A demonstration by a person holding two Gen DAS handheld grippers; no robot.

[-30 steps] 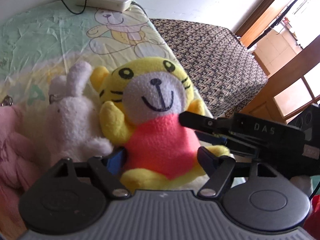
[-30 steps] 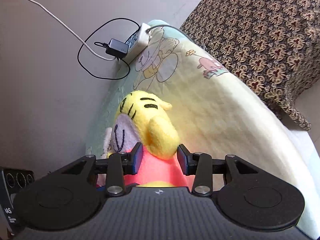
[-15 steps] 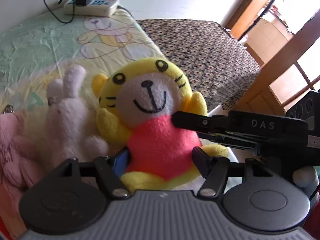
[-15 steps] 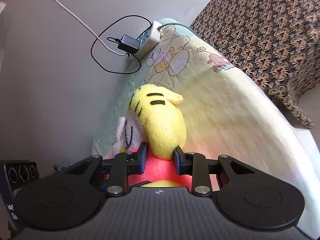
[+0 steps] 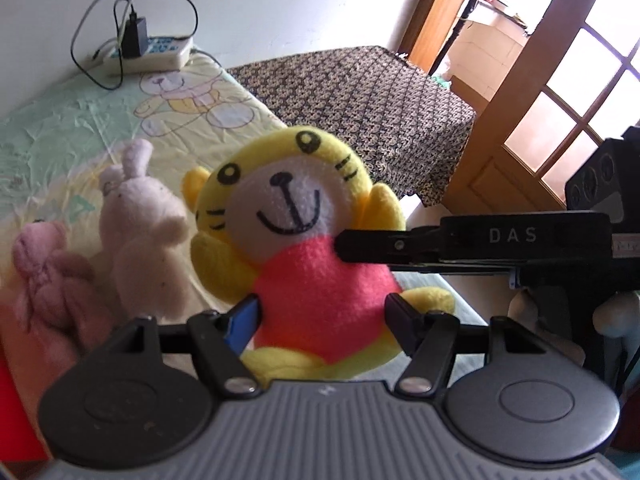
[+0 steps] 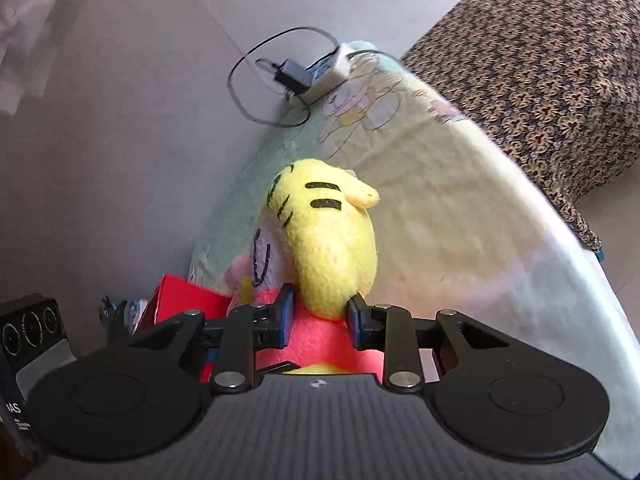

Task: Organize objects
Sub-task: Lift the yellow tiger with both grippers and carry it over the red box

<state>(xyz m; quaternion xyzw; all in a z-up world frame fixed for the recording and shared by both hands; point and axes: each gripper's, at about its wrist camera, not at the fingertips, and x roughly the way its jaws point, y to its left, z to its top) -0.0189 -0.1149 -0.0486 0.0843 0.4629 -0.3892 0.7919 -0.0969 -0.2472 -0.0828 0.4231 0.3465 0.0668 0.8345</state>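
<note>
A yellow tiger plush (image 5: 296, 216) with a pink body is held upright above the bed. My left gripper (image 5: 320, 320) is shut on its pink belly from both sides. My right gripper (image 6: 320, 316) is shut on its yellow arm; it shows from the right in the left wrist view (image 5: 352, 246). The plush also shows from the side in the right wrist view (image 6: 328, 240). A white rabbit plush (image 5: 140, 232) and a pink plush (image 5: 44, 276) lie on the cartoon bedsheet (image 5: 80, 120) to its left.
A power strip with a plugged charger (image 5: 148, 50) and cables lies at the head of the bed by the wall. A patterned brown cover (image 5: 360, 104) lies to the right. A wooden door (image 5: 552, 112) stands beyond. A red box (image 6: 184, 300) shows at the left.
Both grippers have lifted the tiger plush up and away from the sheet. The white rabbit and pink plush now lie lower and farther left.
</note>
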